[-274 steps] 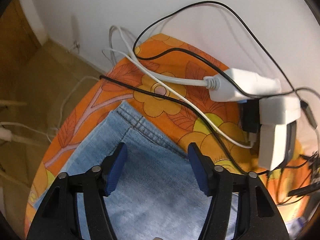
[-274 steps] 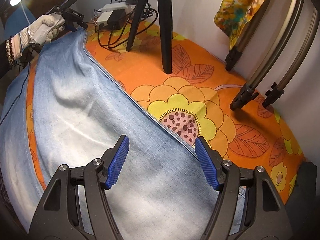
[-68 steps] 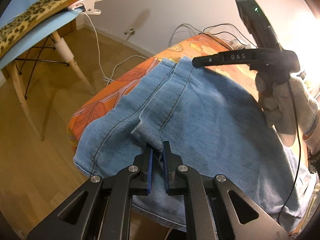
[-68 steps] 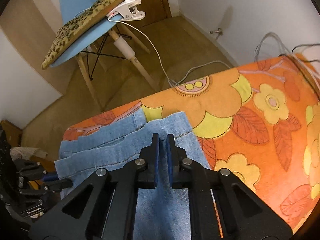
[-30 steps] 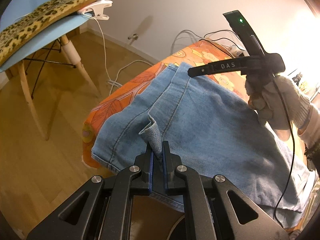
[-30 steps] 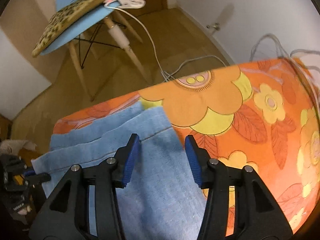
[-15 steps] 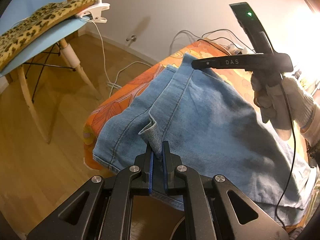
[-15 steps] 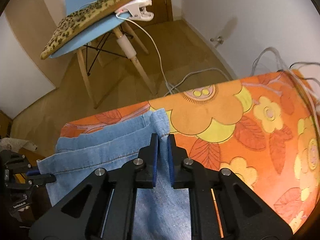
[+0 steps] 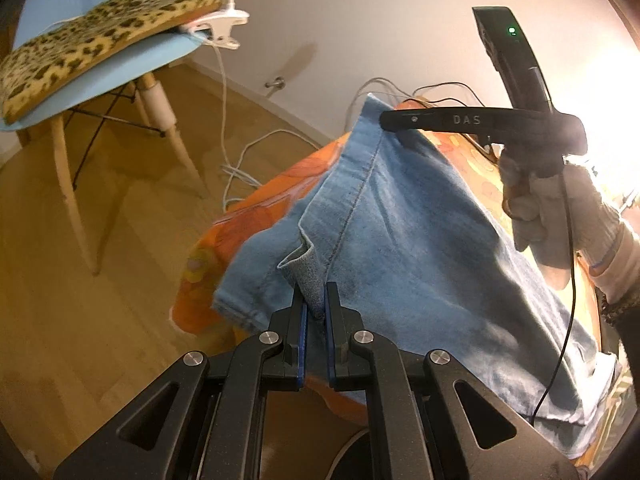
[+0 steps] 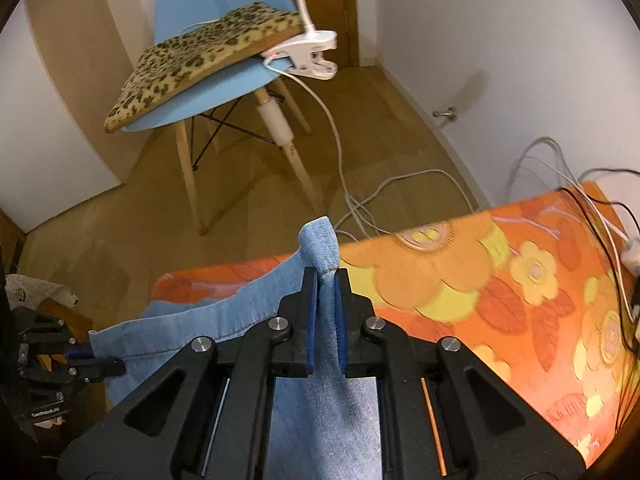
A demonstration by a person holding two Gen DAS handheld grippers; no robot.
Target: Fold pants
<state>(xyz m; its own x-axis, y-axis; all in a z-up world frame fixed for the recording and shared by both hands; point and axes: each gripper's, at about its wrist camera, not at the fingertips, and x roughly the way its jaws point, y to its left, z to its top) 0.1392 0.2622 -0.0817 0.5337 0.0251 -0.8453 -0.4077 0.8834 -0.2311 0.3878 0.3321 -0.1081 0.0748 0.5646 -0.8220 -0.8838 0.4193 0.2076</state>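
Black two-finger left gripper [image 9: 315, 308] with blue pads and silver screws; beside the "DAS"-marked right gripper [image 9: 390, 120], a white knit glove [image 9: 560, 216].

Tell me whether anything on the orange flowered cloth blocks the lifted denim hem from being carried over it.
Nothing visible does: the orange flowered cloth beside the blue denim pants is bare; the cables lie only at its far corner.

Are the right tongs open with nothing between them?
No, the right tongs are shut on a fold of the blue jeans, lifted off the orange cloth.
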